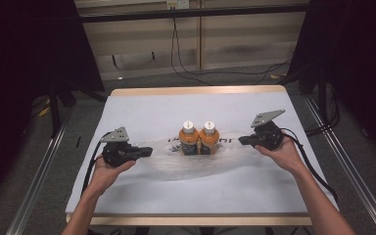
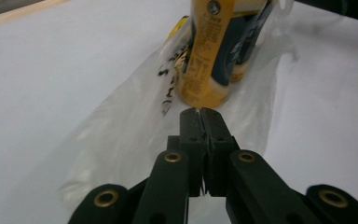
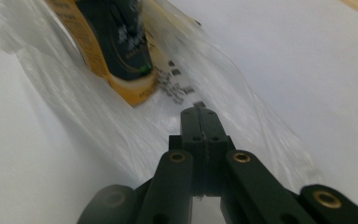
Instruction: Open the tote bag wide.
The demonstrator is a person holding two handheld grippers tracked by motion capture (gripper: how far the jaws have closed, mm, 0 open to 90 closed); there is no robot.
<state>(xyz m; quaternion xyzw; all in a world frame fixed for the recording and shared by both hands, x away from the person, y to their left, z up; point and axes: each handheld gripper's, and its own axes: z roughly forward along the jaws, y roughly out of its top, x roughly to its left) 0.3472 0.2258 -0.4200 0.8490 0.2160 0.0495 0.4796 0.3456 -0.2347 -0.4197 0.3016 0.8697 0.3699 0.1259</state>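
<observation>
Dark curtains and a pale back wall with trailing cables frame our workspace, and below them sits the desk (image 1: 142, 105), covered with a white sheet. On the middle of that sheet lies a clear plastic bag (image 1: 176, 166) with black print, spread flat and crumpled, and on it stand two orange bottles (image 1: 199, 138) with white caps, upright and touching each other side by side.

We hold the left gripper (image 1: 146, 151) just beside the bag's left edge and the right gripper (image 1: 243, 140) at its right edge, both pointing inward at the bottles. In the left gripper view its jaws are pressed together, and a thin fold of the film seems to be caught between the fingertips (image 2: 200, 114), though we cannot be sure. In the right gripper view the jaws are likewise pressed together over the film (image 3: 242, 116); whether they pinch it we cannot tell.

We judge this to be the step of gathering the bag's sides up around the bottles. Next we need to lift both edges evenly and bring them together above the caps, slowly enough that neither bottle tips.
</observation>
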